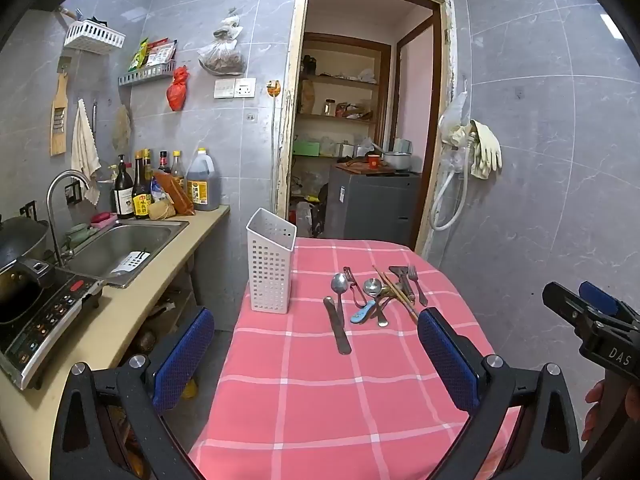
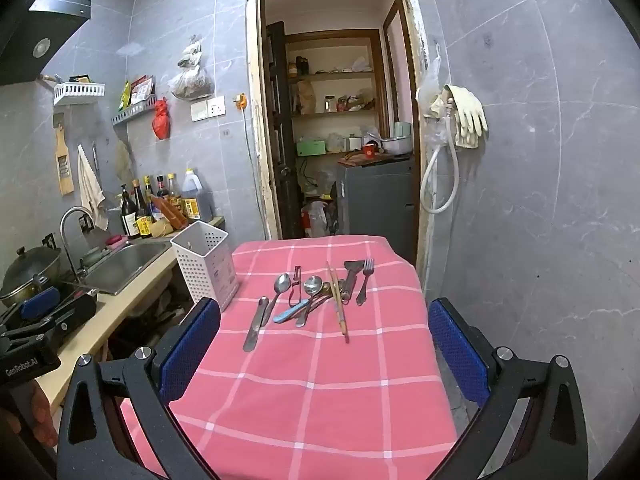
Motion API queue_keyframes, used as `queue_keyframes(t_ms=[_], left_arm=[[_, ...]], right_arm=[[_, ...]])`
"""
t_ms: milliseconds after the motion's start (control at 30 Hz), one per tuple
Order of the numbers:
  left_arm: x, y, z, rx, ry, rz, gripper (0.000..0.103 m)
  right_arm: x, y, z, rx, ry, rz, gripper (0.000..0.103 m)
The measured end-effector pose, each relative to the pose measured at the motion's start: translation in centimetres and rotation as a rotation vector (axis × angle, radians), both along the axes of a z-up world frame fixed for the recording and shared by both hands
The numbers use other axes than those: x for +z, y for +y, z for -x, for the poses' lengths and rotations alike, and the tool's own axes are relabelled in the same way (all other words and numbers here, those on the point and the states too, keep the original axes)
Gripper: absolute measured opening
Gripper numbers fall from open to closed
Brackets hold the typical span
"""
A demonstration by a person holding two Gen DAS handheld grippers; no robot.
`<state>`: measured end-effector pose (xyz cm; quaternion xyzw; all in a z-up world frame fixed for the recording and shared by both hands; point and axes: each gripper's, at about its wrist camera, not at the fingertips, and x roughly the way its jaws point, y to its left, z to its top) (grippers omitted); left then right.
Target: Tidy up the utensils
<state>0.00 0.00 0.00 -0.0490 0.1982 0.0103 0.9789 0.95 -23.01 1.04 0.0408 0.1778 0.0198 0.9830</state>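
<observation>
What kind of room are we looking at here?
Most likely a small home kitchen. A steel sink with a tap sits in the counter beside a row of sauce bottles, a wok stands on a cooktop, and cutlery lies on a pink checked tablecloth.

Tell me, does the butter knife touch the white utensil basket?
Apart. The left wrist view shows pink tablecloth between the butter knife and the white utensil basket.

You see a pink tablecloth (image 1: 320, 380) checked with white lines, a white perforated basket (image 1: 270, 264), blue-padded black fingers (image 1: 448, 356), and one light-blue handle (image 1: 362, 314) among silvery utensils (image 1: 376, 292).
</observation>
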Motion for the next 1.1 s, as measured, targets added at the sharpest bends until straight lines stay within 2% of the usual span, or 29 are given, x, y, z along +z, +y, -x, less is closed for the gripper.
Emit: queue_keyframes(t_ms=[1100], left_arm=[[-0.11, -0.18, -0.14, -0.005, 0.011, 0.001, 0.102]], right_arm=[[-0.05, 0.56, -0.10, -0.002, 0.012, 0.015, 0.102]])
